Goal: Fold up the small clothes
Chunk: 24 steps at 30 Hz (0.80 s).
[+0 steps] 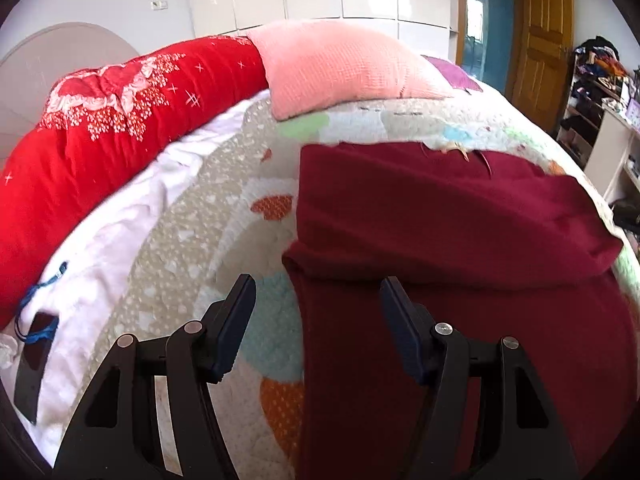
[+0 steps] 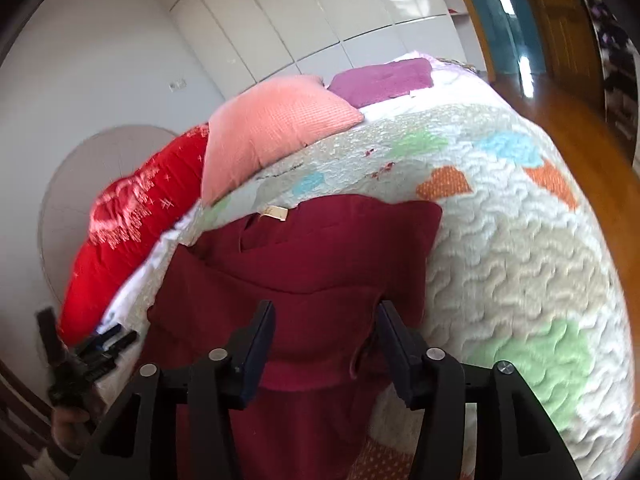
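Left gripper (image 1: 318,310) jaws apart, astride maroon garment (image 1: 460,240) edge on quilt (image 1: 192,216), nothing gripped; right gripper (image 2: 326,340) released above folded layer; pinch both layers squarely before next fold

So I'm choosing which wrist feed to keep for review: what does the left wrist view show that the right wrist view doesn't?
Only the left wrist view: a dark phone with a blue cord on the white sheet, and cluttered shelves.

Only the right wrist view: the garment's tan label, the purple cushion in full, and the left gripper beside the bed.

Both: the maroon garment on the patchwork quilt, the pink pillow, the red duvet.
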Tool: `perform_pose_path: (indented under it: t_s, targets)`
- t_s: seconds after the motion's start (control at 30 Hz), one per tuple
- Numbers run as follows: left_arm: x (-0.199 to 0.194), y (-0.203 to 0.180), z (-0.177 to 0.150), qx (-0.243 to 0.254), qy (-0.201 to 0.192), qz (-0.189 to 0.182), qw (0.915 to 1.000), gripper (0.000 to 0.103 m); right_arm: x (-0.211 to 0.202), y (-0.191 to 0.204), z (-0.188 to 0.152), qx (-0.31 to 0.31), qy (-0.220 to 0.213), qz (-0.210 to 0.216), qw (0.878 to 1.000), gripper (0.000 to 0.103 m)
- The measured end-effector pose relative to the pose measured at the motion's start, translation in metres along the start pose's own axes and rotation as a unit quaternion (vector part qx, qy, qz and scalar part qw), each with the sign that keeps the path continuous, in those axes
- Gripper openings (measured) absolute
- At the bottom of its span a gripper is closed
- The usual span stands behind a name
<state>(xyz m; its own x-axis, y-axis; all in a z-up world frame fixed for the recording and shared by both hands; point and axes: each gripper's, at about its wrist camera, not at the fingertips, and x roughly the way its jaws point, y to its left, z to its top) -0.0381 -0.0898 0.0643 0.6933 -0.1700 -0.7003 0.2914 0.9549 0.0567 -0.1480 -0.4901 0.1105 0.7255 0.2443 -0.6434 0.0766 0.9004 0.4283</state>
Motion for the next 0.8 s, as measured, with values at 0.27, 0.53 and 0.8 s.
perform_pose_path:
  t_s: [0.27,0.53,0.8]
  targets:
    - [0.036,-0.013,0.013,0.005,0.02,0.014,0.9997,0.065,0.054,0.004,-0.006,-0.106,0.071,-0.091,0.988,0.032]
    - [0.052,-0.009,0.003,-0.015,0.043,0.01,0.9989,0.065,0.002,0.029,0.012,-0.163,-0.004,-0.082,0.983,0.003]
    - [0.053,-0.01,0.0,-0.014,0.041,0.011,0.999,0.065,0.003,0.042,0.025,-0.186,-0.046,-0.124,0.974,0.003]
